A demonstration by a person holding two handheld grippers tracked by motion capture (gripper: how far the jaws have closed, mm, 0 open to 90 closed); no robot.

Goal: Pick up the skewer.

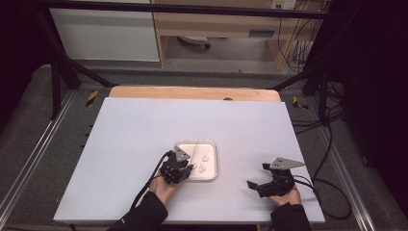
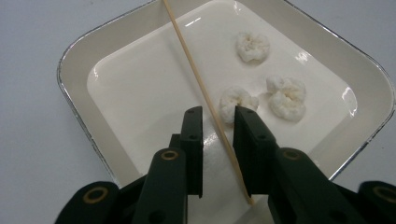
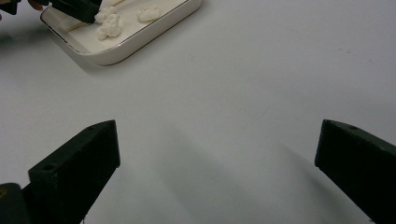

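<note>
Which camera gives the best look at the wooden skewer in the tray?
The left gripper view: the skewer runs across the tray and passes between the left hand-held gripper jaws, beside a white puff. The high view shows it as a thin pale line. In the right gripper view I cannot make it out.

black jaws, brass-ringed screw holes | grey three-cornered plates | dark sleeves
</note>
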